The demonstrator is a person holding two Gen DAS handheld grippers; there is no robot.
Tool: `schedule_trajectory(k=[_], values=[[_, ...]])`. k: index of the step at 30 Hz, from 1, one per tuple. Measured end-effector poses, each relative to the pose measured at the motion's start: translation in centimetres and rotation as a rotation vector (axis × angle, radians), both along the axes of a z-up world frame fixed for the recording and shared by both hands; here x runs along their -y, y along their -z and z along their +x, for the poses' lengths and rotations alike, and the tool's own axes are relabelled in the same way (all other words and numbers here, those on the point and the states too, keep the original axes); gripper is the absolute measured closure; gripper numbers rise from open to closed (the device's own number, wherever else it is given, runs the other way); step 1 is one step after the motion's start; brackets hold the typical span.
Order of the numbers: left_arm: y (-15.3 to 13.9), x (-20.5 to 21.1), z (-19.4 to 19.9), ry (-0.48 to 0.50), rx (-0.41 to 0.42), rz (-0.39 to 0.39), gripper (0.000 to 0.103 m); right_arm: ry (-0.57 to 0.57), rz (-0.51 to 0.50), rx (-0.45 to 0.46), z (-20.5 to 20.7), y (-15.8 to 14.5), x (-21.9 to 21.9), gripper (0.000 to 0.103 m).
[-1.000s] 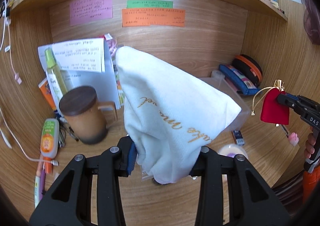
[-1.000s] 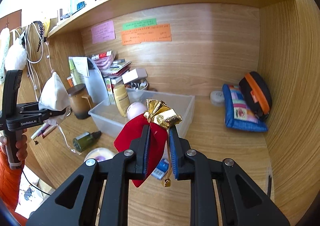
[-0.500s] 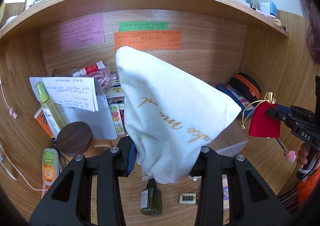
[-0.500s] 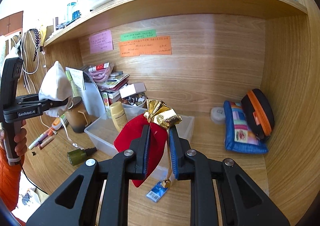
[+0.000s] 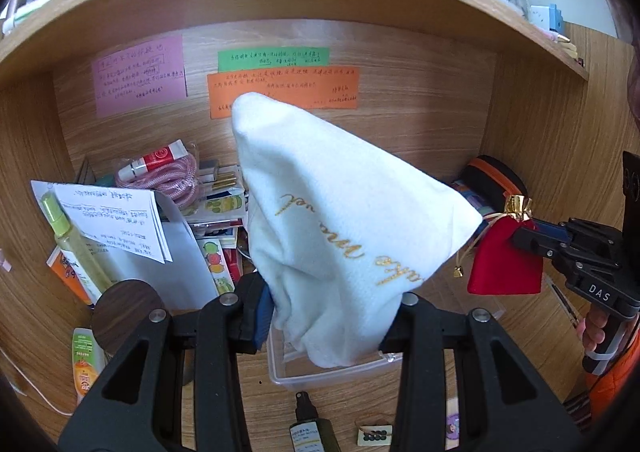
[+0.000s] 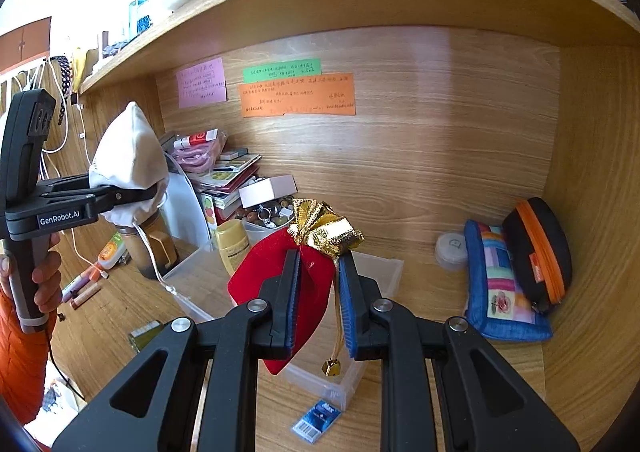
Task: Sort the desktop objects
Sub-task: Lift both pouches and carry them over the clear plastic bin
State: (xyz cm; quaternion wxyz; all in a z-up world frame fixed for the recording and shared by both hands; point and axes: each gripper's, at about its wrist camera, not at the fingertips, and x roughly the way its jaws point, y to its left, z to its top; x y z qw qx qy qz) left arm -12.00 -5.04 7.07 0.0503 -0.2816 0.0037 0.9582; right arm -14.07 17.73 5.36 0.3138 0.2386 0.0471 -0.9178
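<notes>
Left gripper (image 5: 328, 316), jaws part-closed, clamps one white fabric drawstring pouch with gold script (image 5: 344, 219), filling the centre of the left wrist view. Right gripper (image 6: 318, 292), jaws nearly together, pinches one red velvet pouch with a gold foil top (image 6: 280, 276) at the centre of the right wrist view; its small gold bell (image 6: 332, 366) dangles free. Both pouches hang above one clear plastic bin (image 6: 380, 268), lower centre. Judged step: carrying both pouches for placement. To do it well, each should be lowered fully past the bin rim before release, cords and bell inside, one hand at a time. Counted: three paper notes on the back panel (pink (image 6: 202, 88), green (image 6: 282, 70), orange (image 6: 298, 95)); two zip cases, right; one dark green spray bottle (image 5: 310, 428), bottom centre.
</notes>
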Motion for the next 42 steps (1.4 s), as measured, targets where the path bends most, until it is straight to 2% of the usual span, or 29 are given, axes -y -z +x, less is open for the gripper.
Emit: schedule_trajectory(k=[15, 24, 42], values=[[4.5, -0.2, -3.6, 0.027, 0.1, -0.016, 0.065, -0.031, 0.037, 0.093, -4.0, 3.1, 2.3, 0.087], [6.8, -0.4, -4.7, 0.042, 0.152, -0.029, 0.065, -0.057, 0.102, 0.142, -5.1, 5.4, 3.8, 0.086], [11.3, -2.1, -6.0, 0.09, 0.257, -0.071, 0.064, -0.108, 0.156, 0.218, -6.2, 9.0, 6.5, 0.086]])
